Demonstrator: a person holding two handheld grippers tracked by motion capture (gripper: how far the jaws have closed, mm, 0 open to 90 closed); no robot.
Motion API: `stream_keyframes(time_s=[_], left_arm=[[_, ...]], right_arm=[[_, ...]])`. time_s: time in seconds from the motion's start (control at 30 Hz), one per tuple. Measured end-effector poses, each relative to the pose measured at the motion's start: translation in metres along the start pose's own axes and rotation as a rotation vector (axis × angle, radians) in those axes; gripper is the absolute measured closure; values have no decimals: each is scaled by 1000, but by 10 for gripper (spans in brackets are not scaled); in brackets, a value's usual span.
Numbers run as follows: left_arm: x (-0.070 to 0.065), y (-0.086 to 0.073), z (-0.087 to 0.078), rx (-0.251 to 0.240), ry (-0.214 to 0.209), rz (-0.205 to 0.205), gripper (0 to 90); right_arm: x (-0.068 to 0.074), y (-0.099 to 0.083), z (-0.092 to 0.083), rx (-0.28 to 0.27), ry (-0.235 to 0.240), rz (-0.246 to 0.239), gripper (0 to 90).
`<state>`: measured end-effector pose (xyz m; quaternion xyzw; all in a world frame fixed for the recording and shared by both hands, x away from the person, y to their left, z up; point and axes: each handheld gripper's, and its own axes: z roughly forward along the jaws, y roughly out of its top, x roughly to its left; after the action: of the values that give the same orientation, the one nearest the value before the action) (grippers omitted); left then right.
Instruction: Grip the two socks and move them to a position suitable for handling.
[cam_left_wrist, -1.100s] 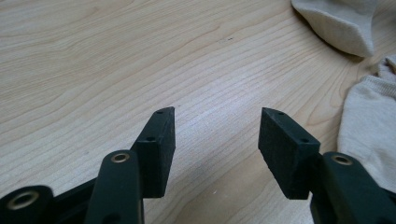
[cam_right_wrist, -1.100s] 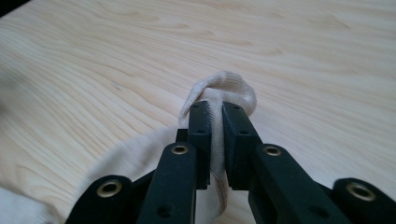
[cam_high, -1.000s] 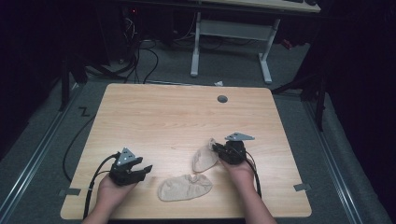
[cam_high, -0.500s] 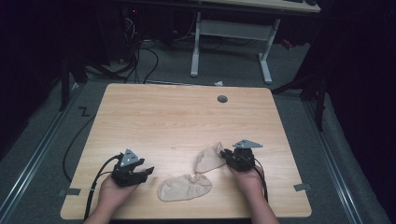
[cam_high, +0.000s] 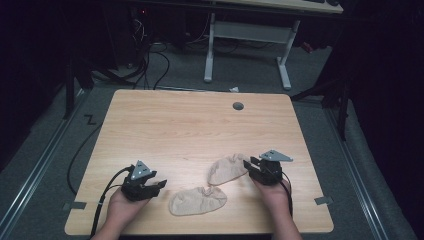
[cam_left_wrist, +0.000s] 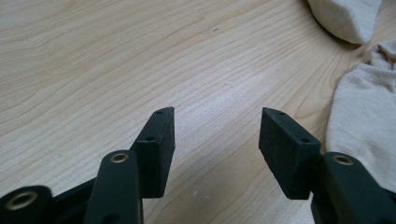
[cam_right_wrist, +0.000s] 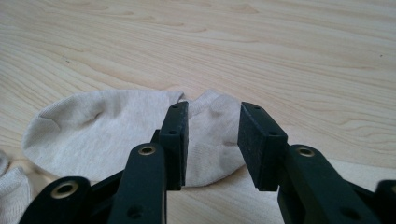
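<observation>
Right gripper (cam_high: 248, 165) pulled back toward surface (cam_high: 190, 130) edge w/ upper sock (cam_high: 226, 169) — fingers (cam_right_wrist: 176, 135) part open over its cuff. Left gripper (cam_high: 159, 185) unchanged — wide open, empty, beside lower sock (cam_high: 197, 200).

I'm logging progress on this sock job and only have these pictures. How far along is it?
Nothing looks finished: both socks lie loose and unpaired on the table. In hand: the right gripper has its open jaws either side of the farther sock's edge, not closed on it. The left gripper is open over bare wood beside the nearer sock. Grasping, and whatever follows, is left.
</observation>
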<state>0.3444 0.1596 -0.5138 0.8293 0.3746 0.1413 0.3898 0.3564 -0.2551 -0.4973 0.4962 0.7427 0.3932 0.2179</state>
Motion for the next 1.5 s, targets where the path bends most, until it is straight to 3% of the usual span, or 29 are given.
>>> stream_keyframes(time_s=[0.2,0.3,0.4,0.47,0.53,0.73,0.87,0.97,1.23,1.5], left_arm=[[1,0,0,1,3,3,461],[1,0,0,2,3,5,461],[1,0,0,1,3,7,461],[1,0,0,0,4,6,460],[0,0,1,1,2,4,461],[-1,0,6,14,-5,11,459],[-2,0,5,16,-3,22,459],[-2,-1,3,12,-2,23,458],[-1,0,1,5,1,17,458],[-1,1,0,-3,3,9,455]], right_arm=[[0,7,-8,-38,-18,-14,617],[0,9,-5,-27,-15,-16,612],[0,9,4,3,-35,-53,629],[-2,9,11,21,-24,-64,677],[-2,9,18,64,-34,-82,698],[-5,5,29,134,-52,-96,868],[-7,0,38,194,-70,-100,888],[-6,-1,36,197,-72,-98,888],[6,-10,24,205,-29,-118,887],[38,-7,33,208,48,-172,886]])
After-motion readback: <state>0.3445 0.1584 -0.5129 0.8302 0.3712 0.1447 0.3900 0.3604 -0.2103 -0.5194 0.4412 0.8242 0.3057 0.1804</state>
